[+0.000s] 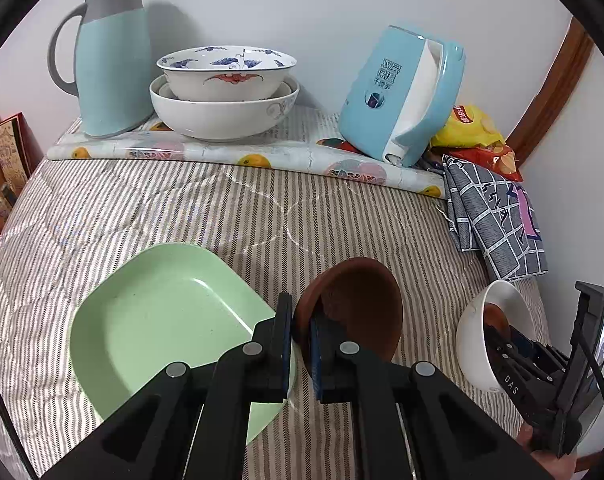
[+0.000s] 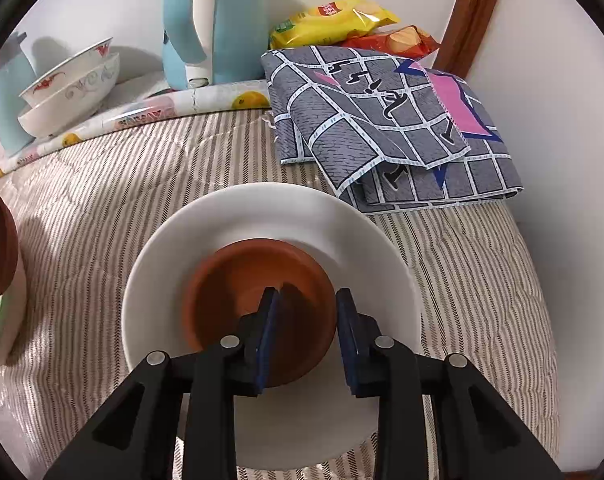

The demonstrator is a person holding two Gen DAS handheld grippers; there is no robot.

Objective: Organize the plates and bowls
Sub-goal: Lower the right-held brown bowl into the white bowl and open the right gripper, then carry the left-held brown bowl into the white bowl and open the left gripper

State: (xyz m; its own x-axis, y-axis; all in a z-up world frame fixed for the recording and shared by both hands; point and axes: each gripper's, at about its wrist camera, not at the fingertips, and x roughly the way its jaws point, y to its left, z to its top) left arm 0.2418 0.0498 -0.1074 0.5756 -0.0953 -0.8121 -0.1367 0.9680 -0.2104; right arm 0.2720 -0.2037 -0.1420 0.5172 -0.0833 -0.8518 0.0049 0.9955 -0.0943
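Observation:
My left gripper (image 1: pixel 301 350) is shut on the rim of a brown clay dish (image 1: pixel 354 308), held tilted above the striped cloth, just right of a green square plate (image 1: pixel 162 320). My right gripper (image 2: pixel 307 340) is open, its fingers straddling the near rim of a second brown clay dish (image 2: pixel 238 300) that sits inside a white bowl (image 2: pixel 262 216). That white bowl also shows in the left wrist view (image 1: pixel 478 328) at the right, with the right gripper at it. Two stacked patterned bowls (image 1: pixel 226 92) stand at the back.
A light blue jug (image 1: pixel 110 60) and a blue kettle (image 1: pixel 402 96) stand on a fruit-patterned mat (image 1: pixel 262 156) by the wall. A folded grey cloth (image 2: pixel 382 120) and snack bags (image 2: pixel 342 20) lie at the back right. A wooden frame (image 2: pixel 470 16) runs up the wall.

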